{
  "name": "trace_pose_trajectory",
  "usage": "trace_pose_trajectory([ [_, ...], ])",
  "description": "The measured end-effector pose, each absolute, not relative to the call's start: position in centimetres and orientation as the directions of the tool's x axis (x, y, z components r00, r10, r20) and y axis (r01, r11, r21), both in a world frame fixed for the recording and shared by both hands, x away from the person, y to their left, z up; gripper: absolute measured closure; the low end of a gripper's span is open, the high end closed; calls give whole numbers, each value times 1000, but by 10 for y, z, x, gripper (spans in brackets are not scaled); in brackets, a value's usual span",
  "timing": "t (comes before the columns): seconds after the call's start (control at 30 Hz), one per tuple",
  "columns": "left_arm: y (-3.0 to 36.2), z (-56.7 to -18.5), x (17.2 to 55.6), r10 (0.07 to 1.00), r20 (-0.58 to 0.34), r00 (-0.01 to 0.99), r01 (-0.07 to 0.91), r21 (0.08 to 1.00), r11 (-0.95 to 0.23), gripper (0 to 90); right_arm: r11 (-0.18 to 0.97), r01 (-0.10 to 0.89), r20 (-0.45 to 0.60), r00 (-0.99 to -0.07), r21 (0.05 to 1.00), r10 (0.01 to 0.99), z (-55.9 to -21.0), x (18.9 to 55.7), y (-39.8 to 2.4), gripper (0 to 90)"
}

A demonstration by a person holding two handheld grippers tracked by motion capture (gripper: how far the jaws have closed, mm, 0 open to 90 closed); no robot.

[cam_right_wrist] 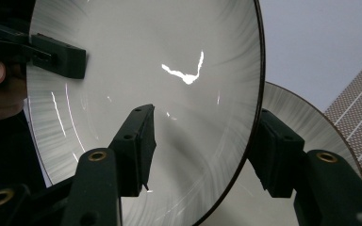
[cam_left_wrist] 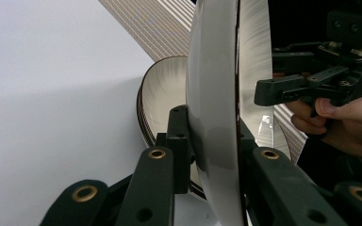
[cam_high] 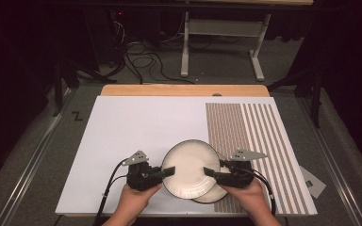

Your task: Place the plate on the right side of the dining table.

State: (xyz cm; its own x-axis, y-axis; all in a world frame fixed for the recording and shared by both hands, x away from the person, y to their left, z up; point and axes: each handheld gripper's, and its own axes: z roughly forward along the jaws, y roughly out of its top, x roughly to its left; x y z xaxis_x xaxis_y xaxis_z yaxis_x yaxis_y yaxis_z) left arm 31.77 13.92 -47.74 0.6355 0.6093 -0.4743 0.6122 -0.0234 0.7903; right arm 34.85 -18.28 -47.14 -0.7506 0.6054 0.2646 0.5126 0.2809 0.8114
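A white plate with a dark rim (cam_high: 188, 167) (cam_left_wrist: 212, 94) (cam_right_wrist: 169, 56) is held tilted above a second, similar plate (cam_high: 212, 195) (cam_left_wrist: 165, 94) (cam_right_wrist: 301, 113) that lies on the board. My left gripper (cam_high: 168, 172) (cam_left_wrist: 214, 141) is shut on the upper plate's left rim, one jaw on each face. My right gripper (cam_high: 209, 173) (cam_right_wrist: 207, 136) straddles the opposite rim, one jaw over the inner face and one behind it, and the pads stand off the plate. The left gripper's jaw (cam_right_wrist: 61, 59) shows at the far rim in the right gripper view.
The plates sit near the front edge of a white board (cam_high: 136, 132) whose right part has brown stripes (cam_high: 254, 136). A wooden table edge (cam_high: 184, 90) runs behind it. Table legs and cables (cam_high: 141, 59) lie on the floor beyond.
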Motion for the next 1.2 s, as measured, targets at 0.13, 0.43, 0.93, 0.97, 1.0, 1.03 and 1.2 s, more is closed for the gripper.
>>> trace_pose_trajectory([
  [0.13, 139, -477, 317, 612, -469, 637, 609, 793, -26, 772, 279, 519, 277, -753, 808, 597, -473, 349, -183, 528],
  [0.43, 139, -476, 317, 610, -460, 645, 601, 798, -32, 773, 269, 544, 300, -738, 795, 605, -474, 349, -184, 597],
  [0.93, 138, -474, 314, 607, -459, 649, 594, 804, -26, 784, 215, 586, 368, -710, 781, 601, -473, 350, -192, 733],
  [0.97, 138, -474, 314, 607, -462, 647, 596, 803, -25, 786, 212, 588, 372, -709, 781, 598, -472, 350, -192, 739],
  [1.0, 138, -473, 314, 605, -465, 647, 598, 801, -23, 786, 212, 588, 372, -709, 781, 598, -472, 350, -192, 739],
  [1.03, 138, -473, 314, 604, -466, 646, 598, 801, -21, 788, 210, 589, 374, -709, 781, 597, -472, 350, -193, 743],
  [1.2, 138, -471, 313, 603, -453, 657, 585, 810, -28, 799, 188, 585, 384, -708, 789, 593, -470, 349, -195, 771],
])
